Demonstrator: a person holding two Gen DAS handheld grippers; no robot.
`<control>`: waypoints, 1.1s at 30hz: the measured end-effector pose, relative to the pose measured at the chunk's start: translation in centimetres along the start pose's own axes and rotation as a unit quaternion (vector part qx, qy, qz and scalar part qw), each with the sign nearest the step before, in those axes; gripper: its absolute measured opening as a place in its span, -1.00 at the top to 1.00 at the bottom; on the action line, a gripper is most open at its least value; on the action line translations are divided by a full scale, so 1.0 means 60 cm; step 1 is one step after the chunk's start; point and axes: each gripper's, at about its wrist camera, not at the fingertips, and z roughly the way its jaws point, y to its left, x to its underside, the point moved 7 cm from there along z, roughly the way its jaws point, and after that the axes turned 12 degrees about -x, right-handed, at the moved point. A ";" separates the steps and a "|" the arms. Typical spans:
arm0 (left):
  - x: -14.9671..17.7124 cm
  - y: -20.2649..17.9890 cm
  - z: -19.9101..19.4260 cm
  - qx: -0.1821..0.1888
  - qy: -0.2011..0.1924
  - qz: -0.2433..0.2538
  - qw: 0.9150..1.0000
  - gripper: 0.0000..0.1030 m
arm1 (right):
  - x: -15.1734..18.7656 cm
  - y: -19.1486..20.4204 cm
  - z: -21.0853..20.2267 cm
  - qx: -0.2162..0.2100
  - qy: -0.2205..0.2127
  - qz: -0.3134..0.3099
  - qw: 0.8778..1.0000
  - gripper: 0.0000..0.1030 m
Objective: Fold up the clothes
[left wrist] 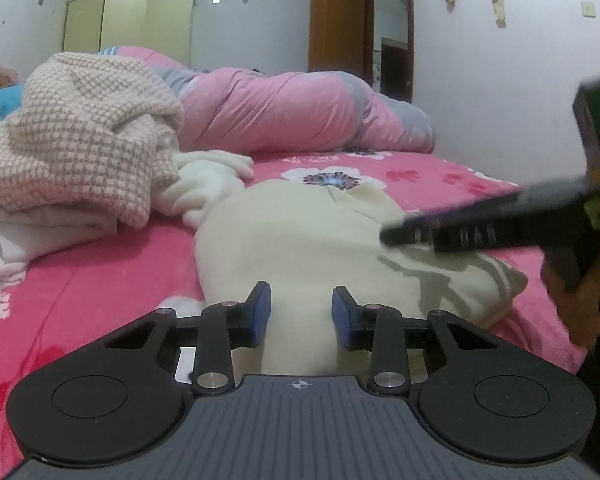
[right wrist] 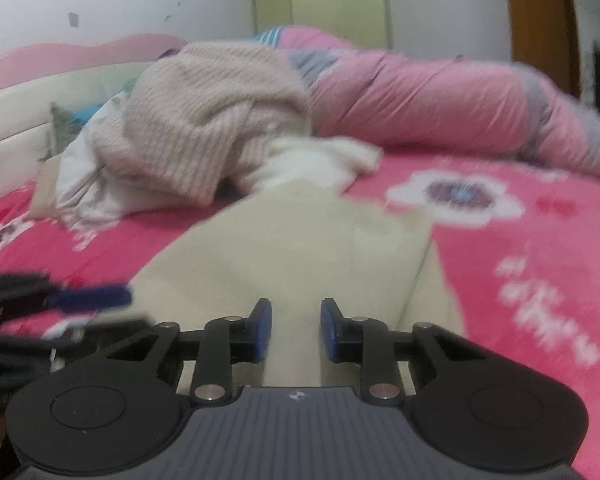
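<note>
A cream garment (left wrist: 300, 232) with grey stripes on its right end lies flat on the pink flowered bed sheet (left wrist: 100, 272). My left gripper (left wrist: 302, 312) sits low over its near edge. Its blue pads stand a little apart, cream cloth shows in the gap, and no pinched fold is visible. My right gripper (left wrist: 388, 236) reaches in from the right just above the garment, blurred, held by a hand (left wrist: 580, 304). In the right wrist view the right gripper (right wrist: 294, 320) also has parted pads over the cream garment (right wrist: 280, 240). The left gripper (right wrist: 138, 307) is blurred at the garment's left edge.
A heap of clothes topped by a pink-and-white checked knit (left wrist: 80, 132) lies at the back left, with a white garment (left wrist: 212, 176) spilling toward the cream one. A rolled pink duvet (left wrist: 280, 112) runs along the far side. The bed's edge drops off at the right (left wrist: 560, 344).
</note>
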 end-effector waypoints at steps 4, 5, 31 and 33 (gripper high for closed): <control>0.000 -0.003 0.001 0.000 -0.003 0.002 1.000 0.34 | 0.033 -0.017 0.035 0.013 0.048 -0.015 0.999 0.50; 0.000 -0.003 0.001 0.003 -0.002 0.000 1.000 0.34 | 0.041 -0.020 0.038 0.012 0.042 -0.022 0.999 0.50; -0.021 -0.031 0.065 0.028 0.033 0.007 0.999 0.16 | -0.009 -0.079 0.083 0.025 0.087 -0.013 0.996 0.56; -0.021 -0.032 0.066 0.029 0.030 0.008 0.999 0.14 | -0.042 -0.071 0.079 0.030 0.079 -0.029 0.996 0.56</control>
